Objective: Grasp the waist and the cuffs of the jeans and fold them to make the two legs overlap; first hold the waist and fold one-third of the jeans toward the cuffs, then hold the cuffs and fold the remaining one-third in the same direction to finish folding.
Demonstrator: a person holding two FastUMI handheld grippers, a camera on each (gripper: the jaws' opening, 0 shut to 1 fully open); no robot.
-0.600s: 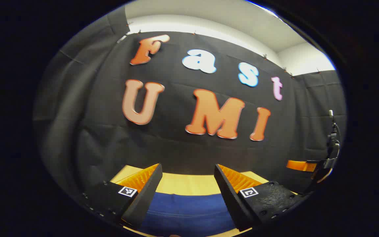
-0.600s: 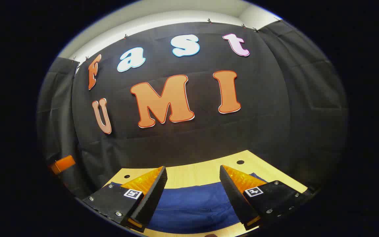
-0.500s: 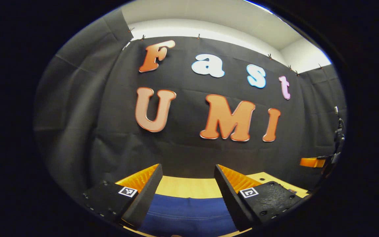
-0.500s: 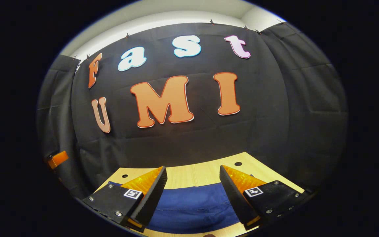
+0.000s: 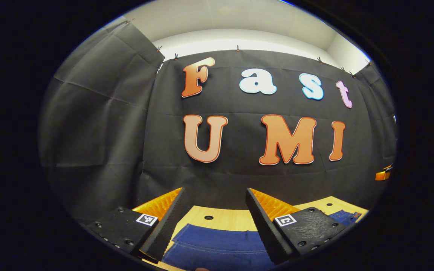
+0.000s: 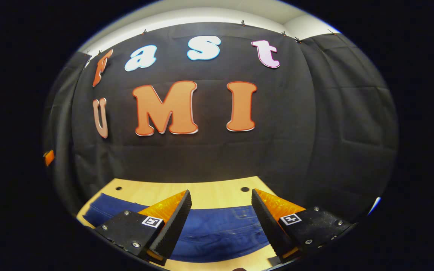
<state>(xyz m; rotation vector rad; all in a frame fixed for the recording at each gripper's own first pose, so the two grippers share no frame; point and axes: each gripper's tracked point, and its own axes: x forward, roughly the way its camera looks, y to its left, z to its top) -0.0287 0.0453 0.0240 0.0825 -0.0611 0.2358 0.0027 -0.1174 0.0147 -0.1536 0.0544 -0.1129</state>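
The left gripper [image 5: 214, 216] hangs spread and empty above the jeans [image 5: 217, 244], which lie flat on the table [image 5: 224, 216], long axis crosswise. The right gripper [image 6: 220, 218], also spread, hovers above what is probably the waist end.

Black cloth wall [image 5: 100, 124], wooden table [image 6: 209, 194]
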